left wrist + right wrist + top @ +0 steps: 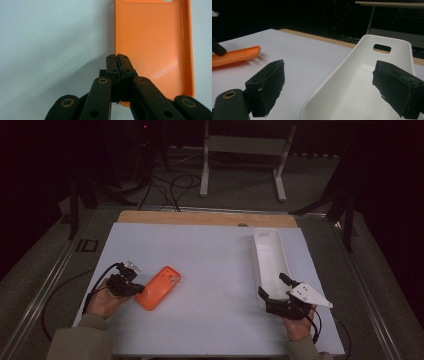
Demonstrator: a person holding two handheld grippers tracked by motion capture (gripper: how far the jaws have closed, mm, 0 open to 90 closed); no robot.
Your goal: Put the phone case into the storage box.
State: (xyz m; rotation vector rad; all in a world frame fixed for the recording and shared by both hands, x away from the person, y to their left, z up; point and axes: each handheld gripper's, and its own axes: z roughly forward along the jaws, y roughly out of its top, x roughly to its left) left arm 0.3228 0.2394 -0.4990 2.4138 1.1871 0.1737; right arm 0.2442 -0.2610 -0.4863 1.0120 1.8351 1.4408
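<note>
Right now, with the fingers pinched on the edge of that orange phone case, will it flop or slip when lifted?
The phone case looks thin and hollow, so probably light. Held by one rim, it may flex or droop. Its glossy surface could slip.

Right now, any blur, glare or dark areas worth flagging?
High view: surroundings beyond the table nearly black. Left gripper view: sharp, glossy streaks on the orange phone case. Right gripper view: the case looks motion-smeared, white bin clear, background dark.

Orange phone case [159,287], lying open side up and angled, near left on white table, edge pinched.
</note>
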